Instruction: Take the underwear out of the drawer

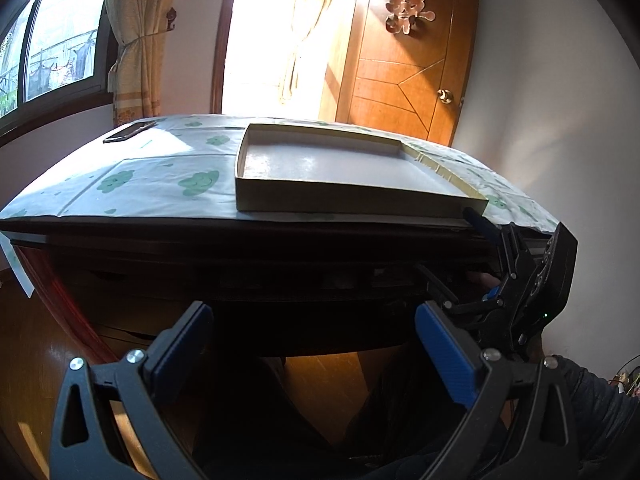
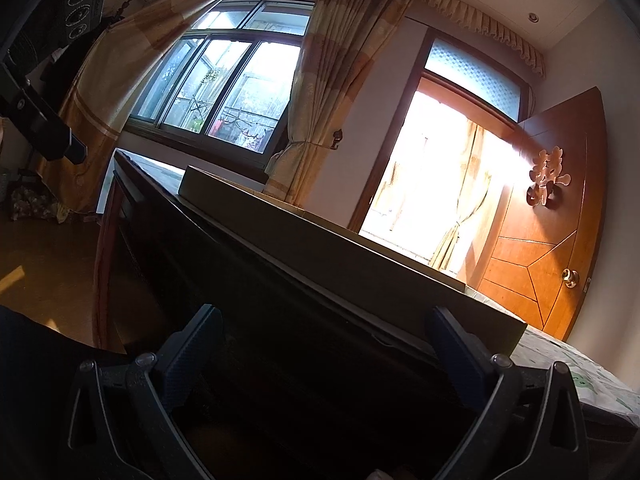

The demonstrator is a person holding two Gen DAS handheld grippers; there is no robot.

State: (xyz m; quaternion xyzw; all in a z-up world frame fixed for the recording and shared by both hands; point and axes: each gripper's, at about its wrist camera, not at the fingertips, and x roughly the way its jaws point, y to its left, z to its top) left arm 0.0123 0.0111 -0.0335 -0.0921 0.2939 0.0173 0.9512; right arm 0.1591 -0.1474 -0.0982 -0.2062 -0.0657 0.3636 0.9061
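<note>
The left gripper (image 1: 312,344) is hanging in front of the dark wooden desk (image 1: 240,256), low before its front face, and its two blue fingers (image 1: 444,356) are standing wide apart with nothing between them. The right gripper (image 2: 320,344) is pointing at the same desk from its right end, tilted, and it is also spread open and gripping nothing. In the left wrist view the right gripper (image 1: 516,268) is showing at the right corner of the desk, close under the desk top; there it is seen from the side, and I cannot tell from this view alone how its jaws are standing. The front of the desk is lying in deep shadow. I cannot tell where the drawer is on it or if it is open, and the underwear is not showing in any view.

On the desk top a cloth with green clover shapes (image 1: 160,168) is lying. A shallow cardboard tray (image 1: 344,200) is sitting on this cloth, at the front edge of the desk and toward its right side. A dark phone (image 1: 128,131) is lying at the far left corner of the desk, well apart from the tray.

Behind the desk a bright doorway (image 1: 280,40) is shining, with a wooden door (image 1: 404,60) standing open to the right of it. To the left behind the desk a window (image 1: 52,40) with a tied curtain (image 1: 136,40) is letting in light.
</note>
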